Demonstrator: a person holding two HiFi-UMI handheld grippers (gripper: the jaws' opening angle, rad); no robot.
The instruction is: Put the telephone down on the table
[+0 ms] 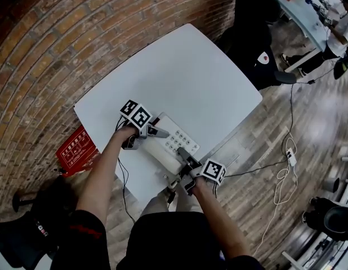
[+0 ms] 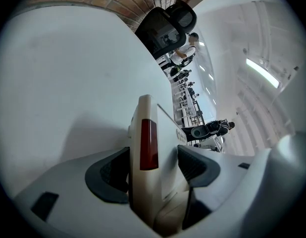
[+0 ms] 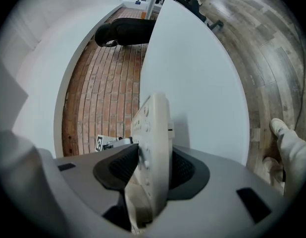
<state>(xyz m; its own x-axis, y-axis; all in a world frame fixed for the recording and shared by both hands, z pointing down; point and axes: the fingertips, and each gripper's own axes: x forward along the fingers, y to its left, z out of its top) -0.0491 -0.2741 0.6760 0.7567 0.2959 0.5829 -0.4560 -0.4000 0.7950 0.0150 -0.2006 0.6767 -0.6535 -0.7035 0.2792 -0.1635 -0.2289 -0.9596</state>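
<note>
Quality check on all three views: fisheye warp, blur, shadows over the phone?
Head view: strong fisheye curves the table edges; light even, telephone sharp. Left gripper view: telephone close and soft, casting a shadow leftward on the table; ceiling light strip bright. Right gripper view: dark round vignette, near keys slightly blurred.

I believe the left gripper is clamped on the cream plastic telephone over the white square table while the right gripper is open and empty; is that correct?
No: the right gripper view shows the right gripper also shut on the cream plastic telephone. The left gripper is clamped on it over the white square table.
</note>
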